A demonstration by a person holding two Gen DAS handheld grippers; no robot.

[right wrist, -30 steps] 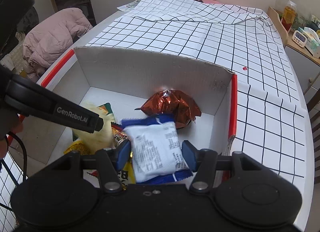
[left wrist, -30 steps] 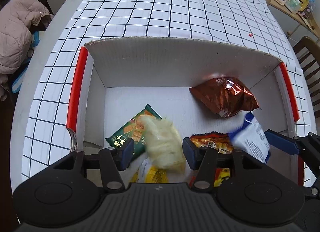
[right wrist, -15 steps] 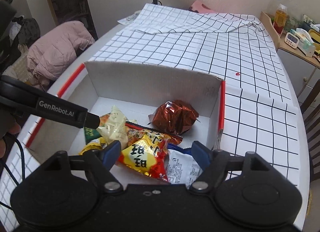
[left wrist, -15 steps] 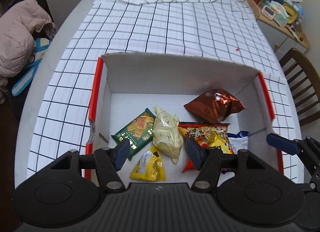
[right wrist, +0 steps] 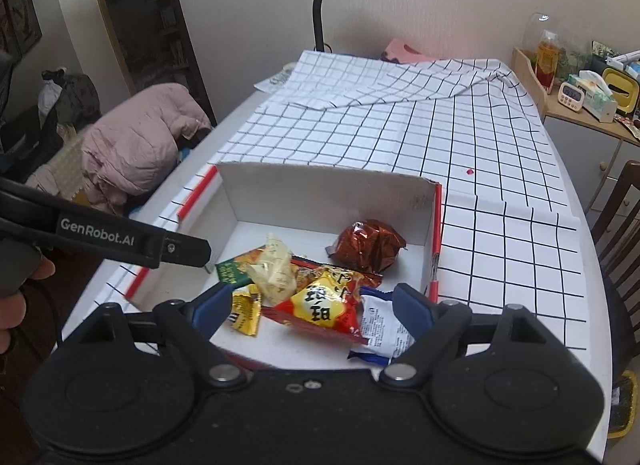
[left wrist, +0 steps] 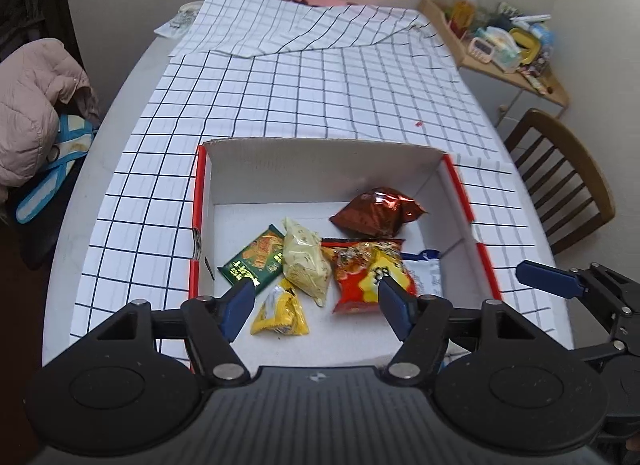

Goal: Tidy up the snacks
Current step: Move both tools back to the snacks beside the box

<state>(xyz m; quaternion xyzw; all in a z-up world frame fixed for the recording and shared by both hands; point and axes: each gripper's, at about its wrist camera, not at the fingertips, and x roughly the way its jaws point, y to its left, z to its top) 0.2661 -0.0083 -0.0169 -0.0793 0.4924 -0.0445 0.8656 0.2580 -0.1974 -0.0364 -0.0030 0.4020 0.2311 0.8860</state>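
Our left gripper (left wrist: 316,301) and right gripper (right wrist: 312,307) have just been opening, nothing between the jaws. Snacks (left wrist: 306,263) lie in the box (left wrist: 320,169); we should lift clear without snagging packets.

Soft even indoor light, faint shadows; strong fisheye bending at edges, sharp centre.

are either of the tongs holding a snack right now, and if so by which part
Nothing is held. The left tongs and the right tongs have just been opening and stand empty above the box; the pale packet and white-and-blue packet lie inside it.
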